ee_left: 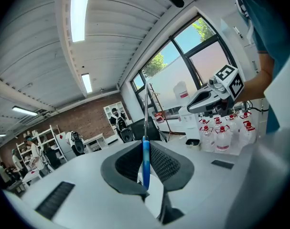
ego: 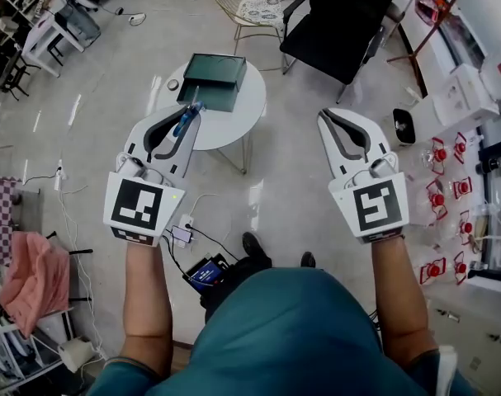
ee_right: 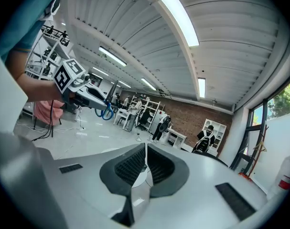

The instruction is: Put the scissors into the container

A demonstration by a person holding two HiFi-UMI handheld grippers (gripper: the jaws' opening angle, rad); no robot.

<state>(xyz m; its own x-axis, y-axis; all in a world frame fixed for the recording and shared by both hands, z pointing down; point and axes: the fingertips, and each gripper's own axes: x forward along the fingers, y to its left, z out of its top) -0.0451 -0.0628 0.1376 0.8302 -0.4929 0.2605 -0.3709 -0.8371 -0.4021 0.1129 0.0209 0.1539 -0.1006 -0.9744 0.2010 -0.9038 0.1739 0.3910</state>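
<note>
Head view is showing the person holding both grippers out in front, arms apart, above a workshop floor. The left gripper (ego: 188, 117) is clamping a pair of blue-handled scissors (ego: 186, 122); in the left gripper view the ribbed pads are pressing on either side of the blue handle while the thin metal blades are sticking out past the jaw tips. Seen from the right gripper view, the blue finger loops are hanging just under the left gripper's tips, with the blades pointing upward.

The right gripper (ee_right: 145, 156) is holding nothing; its two pads are meeting along a thin line with no gap between them.

A dark green container (ego: 214, 80), rectangular and open-topped, is sitting on a small round white table (ego: 233, 122) ahead of the person. From the head view, the scissors are appearing over the table's near-left edge, just short of the container and not inside it. A small round object (ego: 173, 84), too small to name, is lying on the table beside the container's left side.

A black chair (ego: 341, 19) is standing beyond the table, and clear bottles with red caps (ego: 437, 198) are lining the floor on the person's right.
</note>
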